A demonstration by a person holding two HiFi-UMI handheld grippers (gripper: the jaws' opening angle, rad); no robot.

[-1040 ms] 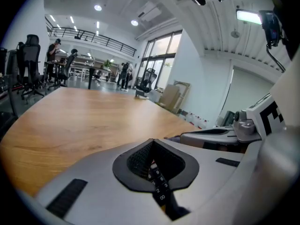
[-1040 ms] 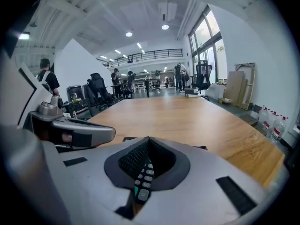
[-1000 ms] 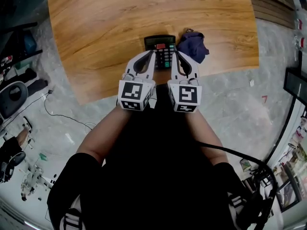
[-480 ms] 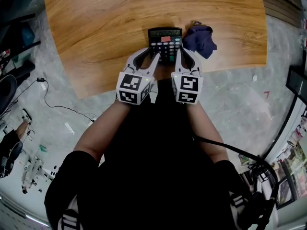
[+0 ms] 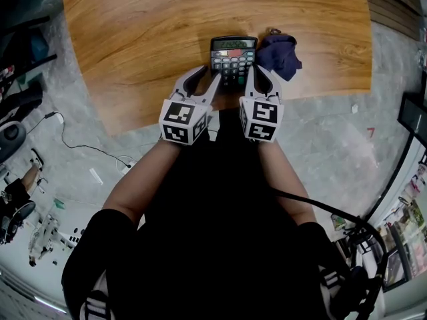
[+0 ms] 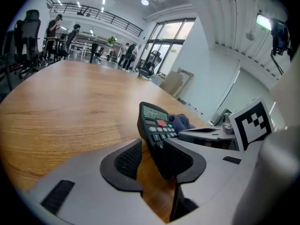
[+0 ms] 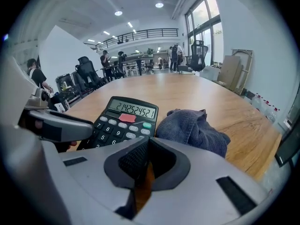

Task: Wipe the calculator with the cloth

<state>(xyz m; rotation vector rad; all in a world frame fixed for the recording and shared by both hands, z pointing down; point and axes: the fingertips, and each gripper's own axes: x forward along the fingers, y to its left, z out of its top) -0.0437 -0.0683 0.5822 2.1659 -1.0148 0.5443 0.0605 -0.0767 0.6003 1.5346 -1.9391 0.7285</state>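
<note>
Reading 2142524521, the black calculator (image 7: 119,125) sat beside a crumpled blue cloth (image 7: 194,130) near the woodgrain surface's (image 7: 187,90) near edge. My left tool (image 6: 152,161) had just been opening, the calculator's corner between its parted jaws. My right tool (image 7: 145,161) was closed, empty.

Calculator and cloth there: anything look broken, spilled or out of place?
Nothing spilled or broken. The calculator lies flat near the edge of the table, its display showing a long row of digits. The dark blue cloth sits crumpled beside it.
</note>
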